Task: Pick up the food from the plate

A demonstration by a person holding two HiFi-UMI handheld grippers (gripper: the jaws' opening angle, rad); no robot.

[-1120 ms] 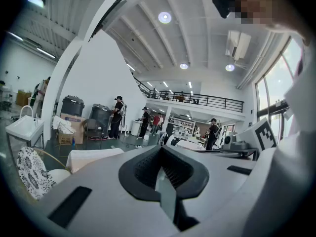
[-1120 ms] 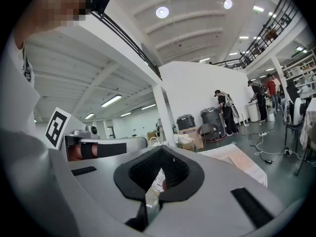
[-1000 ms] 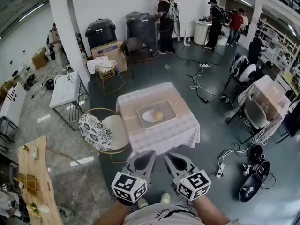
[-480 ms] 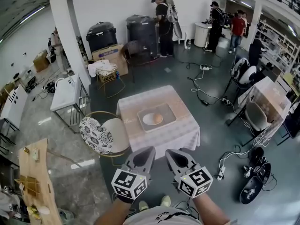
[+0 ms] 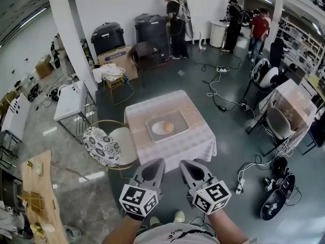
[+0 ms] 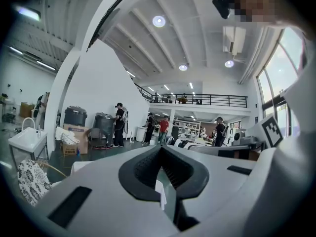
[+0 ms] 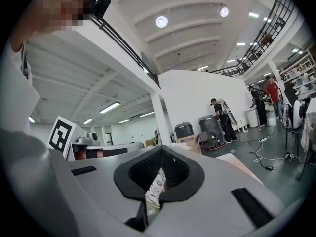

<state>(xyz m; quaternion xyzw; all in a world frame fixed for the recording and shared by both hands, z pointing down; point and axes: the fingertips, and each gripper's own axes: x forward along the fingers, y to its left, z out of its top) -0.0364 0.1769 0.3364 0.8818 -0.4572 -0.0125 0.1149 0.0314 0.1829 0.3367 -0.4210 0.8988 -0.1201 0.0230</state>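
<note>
A round brownish piece of food [image 5: 168, 126] lies on a white plate [image 5: 158, 128] in a grey tray [image 5: 179, 117], on a small table with a pale checked cloth [image 5: 170, 150], well ahead of me. My left gripper [image 5: 155, 162] and right gripper [image 5: 186, 163] are held side by side low in the head view, short of the table's near edge. In the left gripper view, the left gripper [image 6: 161, 149] has its jaws together with nothing between them. The right gripper [image 7: 160, 151] is likewise shut and empty. Neither is near the food.
A gold-framed chair [image 5: 124, 141] with a patterned cushion [image 5: 100, 146] stands at the table's left. Cables [image 5: 218, 93] and a power strip lie on the floor to the right. Another covered table [image 5: 289, 103], a wooden bench [image 5: 40, 197] and several people at the back wall surround the area.
Both grippers stay shut and side by side in front of my body. The view has shifted slightly, and the people at the back have moved a little.
</note>
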